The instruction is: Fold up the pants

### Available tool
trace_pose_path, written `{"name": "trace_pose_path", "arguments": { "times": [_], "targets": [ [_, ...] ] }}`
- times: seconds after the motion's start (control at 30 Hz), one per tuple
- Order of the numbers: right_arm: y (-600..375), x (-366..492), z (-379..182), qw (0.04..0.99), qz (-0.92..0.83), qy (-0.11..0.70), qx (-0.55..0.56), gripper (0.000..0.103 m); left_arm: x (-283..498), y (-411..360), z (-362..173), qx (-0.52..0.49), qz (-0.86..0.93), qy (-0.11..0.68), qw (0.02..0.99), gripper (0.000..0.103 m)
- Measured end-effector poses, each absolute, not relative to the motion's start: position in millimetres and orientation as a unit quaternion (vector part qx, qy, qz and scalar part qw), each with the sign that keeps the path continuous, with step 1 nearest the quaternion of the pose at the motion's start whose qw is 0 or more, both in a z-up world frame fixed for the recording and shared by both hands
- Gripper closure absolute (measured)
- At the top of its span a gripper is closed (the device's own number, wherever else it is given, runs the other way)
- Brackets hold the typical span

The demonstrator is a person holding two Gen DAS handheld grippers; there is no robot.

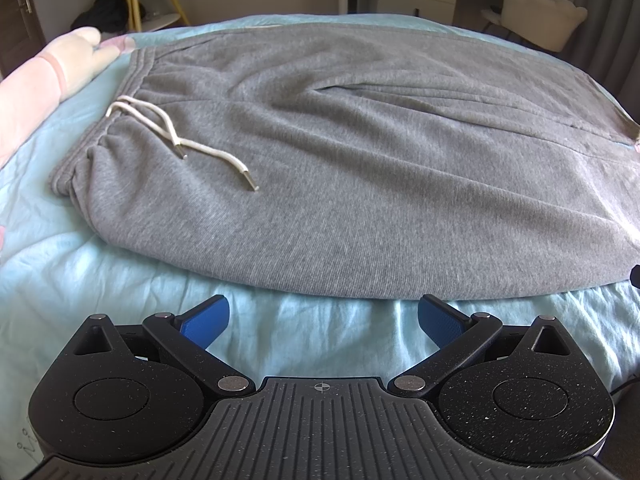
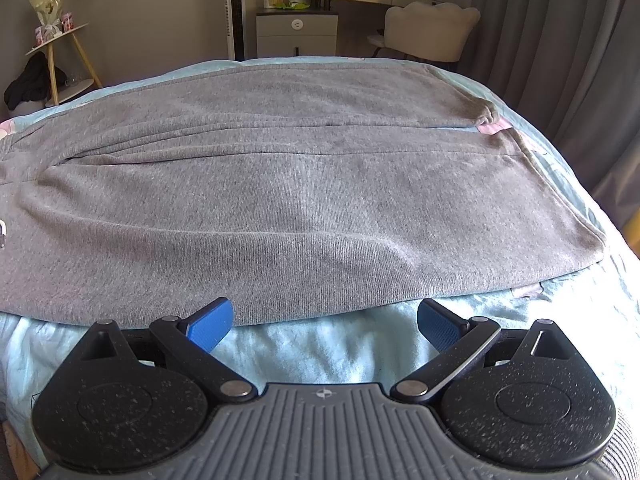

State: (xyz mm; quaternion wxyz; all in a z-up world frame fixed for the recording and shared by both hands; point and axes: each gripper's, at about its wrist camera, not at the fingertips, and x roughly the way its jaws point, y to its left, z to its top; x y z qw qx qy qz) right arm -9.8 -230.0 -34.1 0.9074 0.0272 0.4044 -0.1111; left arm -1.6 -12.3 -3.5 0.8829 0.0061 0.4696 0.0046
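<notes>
Grey sweatpants (image 1: 340, 152) lie flat on a light blue bed sheet (image 1: 100, 264), waistband to the left with a white drawstring (image 1: 168, 128) on top. The two legs stretch to the right, side by side, cuffs at the far right (image 2: 488, 114). The pants also fill the right wrist view (image 2: 300, 200). My left gripper (image 1: 323, 320) is open and empty, just short of the pants' near edge by the waist end. My right gripper (image 2: 325, 324) is open and empty, just short of the near edge of the near leg.
A pink and white plush (image 1: 52, 68) lies on the bed left of the waistband. Beyond the bed stand a small round side table (image 2: 60, 40), a grey drawer cabinet (image 2: 296, 34), a cream chair (image 2: 432, 28) and grey curtains (image 2: 560, 48).
</notes>
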Motion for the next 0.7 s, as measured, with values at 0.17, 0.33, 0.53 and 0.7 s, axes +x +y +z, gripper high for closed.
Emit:
{"name": "trace_pose_path", "arguments": {
  "times": [0.17,0.33,0.53,0.7],
  "targets": [
    [-230.9,-8.4,-34.3,0.906,-0.112,0.408,0.032,0.004,-1.2,-11.0,-2.5,0.006,0.004,0.469,0.883,0.0],
    [-230.9,-6.2,-34.7,0.902,-0.11,0.415,0.034,0.004,-0.9,-12.2,-1.5,0.014,0.005,0.469,0.883,0.0],
    [-231.2,-2.6,-34.7,0.899,-0.105,0.423,0.037,0.004,-0.3,-11.8,-1.4,0.012,0.005,0.47,0.883,0.0],
    [-232.6,3.7,-36.1,0.896,-0.101,0.43,0.046,0.004,2.7,-10.7,-2.5,0.014,0.009,0.472,0.881,0.0]
  ]
}}
